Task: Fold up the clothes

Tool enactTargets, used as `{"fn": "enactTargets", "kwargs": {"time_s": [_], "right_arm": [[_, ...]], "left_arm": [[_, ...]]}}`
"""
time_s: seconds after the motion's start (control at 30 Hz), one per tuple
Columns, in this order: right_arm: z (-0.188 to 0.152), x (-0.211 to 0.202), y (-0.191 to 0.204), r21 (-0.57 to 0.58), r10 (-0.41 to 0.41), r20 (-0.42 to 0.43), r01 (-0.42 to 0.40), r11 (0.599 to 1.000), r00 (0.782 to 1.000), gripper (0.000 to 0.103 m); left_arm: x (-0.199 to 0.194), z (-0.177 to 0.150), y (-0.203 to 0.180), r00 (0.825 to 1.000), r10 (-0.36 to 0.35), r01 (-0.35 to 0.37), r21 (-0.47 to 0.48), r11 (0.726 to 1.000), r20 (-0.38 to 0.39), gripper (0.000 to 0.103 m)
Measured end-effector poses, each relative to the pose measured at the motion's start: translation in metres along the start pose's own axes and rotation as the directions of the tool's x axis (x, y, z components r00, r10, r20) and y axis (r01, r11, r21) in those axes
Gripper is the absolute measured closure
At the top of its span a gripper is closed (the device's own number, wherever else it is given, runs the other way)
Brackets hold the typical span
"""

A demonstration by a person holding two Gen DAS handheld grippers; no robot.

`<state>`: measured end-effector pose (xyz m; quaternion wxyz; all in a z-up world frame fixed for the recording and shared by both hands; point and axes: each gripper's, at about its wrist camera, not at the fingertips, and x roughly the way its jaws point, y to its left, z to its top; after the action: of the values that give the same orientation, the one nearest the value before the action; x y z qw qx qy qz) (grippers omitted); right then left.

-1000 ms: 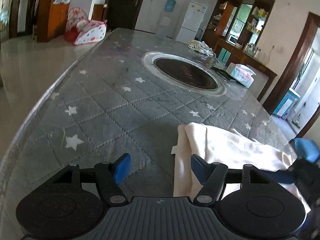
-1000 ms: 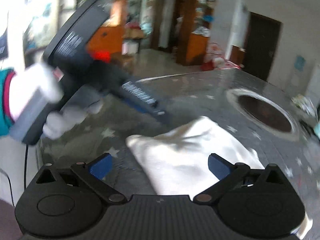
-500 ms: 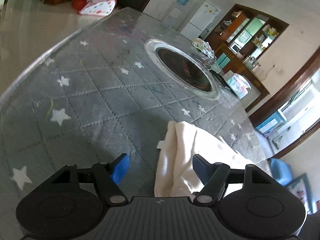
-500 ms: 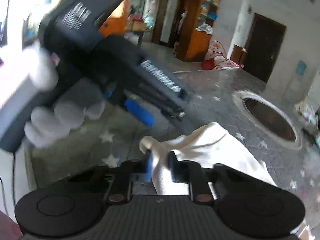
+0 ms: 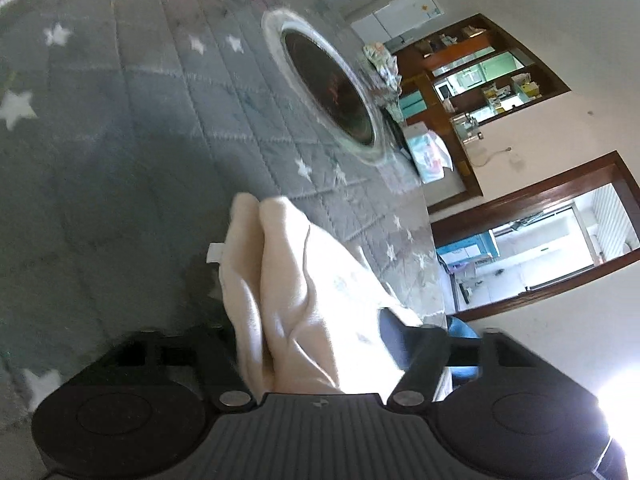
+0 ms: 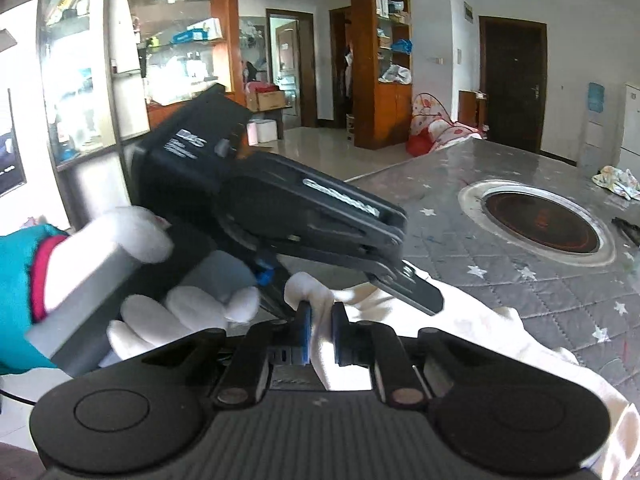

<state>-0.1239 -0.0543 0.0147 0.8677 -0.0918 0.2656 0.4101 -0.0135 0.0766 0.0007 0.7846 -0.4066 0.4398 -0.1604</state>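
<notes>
A cream folded garment [image 5: 296, 280] lies on the grey star-quilted table cover [image 5: 120, 128]. In the left wrist view its near end bunches between my left gripper's [image 5: 312, 336] wide-apart jaws; the left finger is hidden behind the cloth and the right blue pad [image 5: 394, 334] stands beside it. In the right wrist view my right gripper [image 6: 322, 330] is shut on a corner of the garment [image 6: 492, 332], lifted off the table. The left gripper body [image 6: 280, 216], held by a white-gloved hand [image 6: 180, 312], sits just left of and above it.
A round dark hotplate [image 6: 540, 220] with a metal rim is set into the table centre. A crumpled cloth [image 6: 616, 182] and a tissue pack [image 5: 428, 152] lie at the far side. Cabinets, doors and a fridge stand around the room.
My right gripper has stayed shut on the garment corner and lifted it. My left gripper has rolled sideways and pushed forward, so the cloth now fills the gap between its jaws.
</notes>
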Motion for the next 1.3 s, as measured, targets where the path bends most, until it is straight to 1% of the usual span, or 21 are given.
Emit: {"fn": "enactTargets", "kwargs": {"time_s": [0.07, 0.1, 0.17, 0.2, 0.23, 0.27, 0.37, 0.43, 0.53, 0.6, 0.67, 0.77, 0.8, 0.9, 0.97, 1.0, 1.03, 1.13, 1.17, 1.23, 1.3], "right_arm": [[-0.002, 0.000, -0.002, 0.005, 0.008, -0.005, -0.008, 1.000, 1.000, 0.092], [-0.003, -0.001, -0.003, 0.008, 0.010, -0.005, -0.010, 1.000, 1.000, 0.087], [-0.005, -0.004, -0.005, 0.016, 0.015, -0.005, -0.015, 1.000, 1.000, 0.080], [-0.007, -0.008, -0.007, 0.020, 0.011, -0.003, -0.011, 1.000, 1.000, 0.072], [-0.009, -0.013, -0.009, 0.024, 0.004, 0.000, -0.004, 1.000, 1.000, 0.067], [-0.011, -0.018, -0.013, 0.035, -0.010, 0.004, 0.009, 0.999, 1.000, 0.066], [-0.020, -0.038, -0.030, 0.084, -0.065, 0.013, 0.064, 0.994, 0.998, 0.058], [-0.028, -0.054, -0.045, 0.130, -0.138, 0.015, 0.135, 0.982, 0.990, 0.052], [-0.044, -0.072, -0.073, 0.228, -0.253, -0.011, 0.249, 0.941, 0.967, 0.050], [-0.057, -0.083, -0.094, 0.302, -0.329, -0.040, 0.325, 0.896, 0.943, 0.049], [-0.070, -0.091, -0.112, 0.356, -0.385, -0.070, 0.384, 0.852, 0.920, 0.046], [-0.085, -0.097, -0.128, 0.422, -0.408, -0.089, 0.406, 0.811, 0.909, 0.045], [-0.089, -0.098, -0.132, 0.447, -0.401, -0.092, 0.398, 0.801, 0.911, 0.045], [-0.101, -0.095, -0.142, 0.517, -0.365, -0.089, 0.356, 0.778, 0.927, 0.045], [-0.103, -0.093, -0.142, 0.529, -0.355, -0.072, 0.337, 0.779, 0.932, 0.045], [-0.103, -0.092, -0.142, 0.532, -0.349, -0.063, 0.328, 0.781, 0.935, 0.049], [-0.103, -0.091, -0.141, 0.538, -0.342, -0.058, 0.318, 0.781, 0.938, 0.057], [-0.103, -0.086, -0.141, 0.570, -0.320, -0.041, 0.285, 0.771, 0.947, 0.073], [-0.102, -0.086, -0.140, 0.576, -0.318, -0.034, 0.279, 0.769, 0.948, 0.074], [-0.101, -0.087, -0.140, 0.590, -0.315, -0.019, 0.265, 0.763, 0.949, 0.083], [-0.100, -0.092, -0.141, 0.608, -0.313, 0.001, 0.248, 0.754, 0.950, 0.087]], "left_arm": [[0.004, -0.001, 0.003, 1.000, 0.007, -0.007, -0.005, 1.000, -0.006, 0.077], [0.005, 0.000, 0.005, 1.000, 0.015, -0.015, -0.005, 1.000, -0.005, 0.080], [0.005, -0.001, 0.008, 1.000, 0.012, -0.012, -0.011, 1.000, -0.004, 0.082], [0.005, -0.001, 0.009, 1.000, 0.011, -0.011, -0.013, 1.000, -0.004, 0.082], [0.005, -0.001, 0.009, 1.000, 0.011, -0.011, -0.012, 1.000, -0.003, 0.083], [0.005, -0.001, 0.009, 1.000, 0.014, -0.014, -0.005, 1.000, -0.001, 0.083], [0.004, -0.004, 0.005, 1.000, 0.027, -0.028, 0.017, 0.999, 0.007, 0.082], [0.003, -0.005, 0.006, 1.000, 0.028, -0.028, 0.020, 0.999, 0.012, 0.082], [0.002, -0.008, 0.005, 0.999, 0.031, -0.032, 0.030, 0.999, 0.025, 0.082], [0.002, -0.009, 0.003, 0.999, 0.039, -0.040, 0.038, 0.998, 0.034, 0.082], [0.002, -0.011, 0.001, 0.998, 0.047, -0.049, 0.048, 0.998, 0.040, 0.082], [0.003, -0.013, -0.004, 0.996, 0.066, -0.069, 0.075, 0.995, 0.054, 0.082], [0.003, -0.014, -0.006, 0.996, 0.073, -0.077, 0.083, 0.994, 0.058, 0.082], [0.004, -0.016, -0.010, 0.993, 0.092, -0.099, 0.105, 0.990, 0.070, 0.082], [0.004, -0.017, -0.013, 0.991, 0.105, -0.114, 0.120, 0.986, 0.078, 0.082], [0.004, -0.018, -0.014, 0.990, 0.111, -0.121, 0.127, 0.984, 0.082, 0.082], [0.004, -0.019, -0.015, 0.989, 0.117, -0.128, 0.135, 0.983, 0.087, 0.082], [0.004, -0.021, -0.019, 0.985, 0.137, -0.152, 0.158, 0.976, 0.100, 0.082], [0.004, -0.022, -0.022, 0.983, 0.151, -0.167, 0.172, 0.971, 0.106, 0.082], [0.004, -0.025, -0.031, 0.975, 0.184, -0.207, 0.214, 0.955, 0.121, 0.082], [0.003, -0.027, -0.042, 0.969, 0.204, -0.234, 0.257, 0.938, 0.139, 0.082]]}}
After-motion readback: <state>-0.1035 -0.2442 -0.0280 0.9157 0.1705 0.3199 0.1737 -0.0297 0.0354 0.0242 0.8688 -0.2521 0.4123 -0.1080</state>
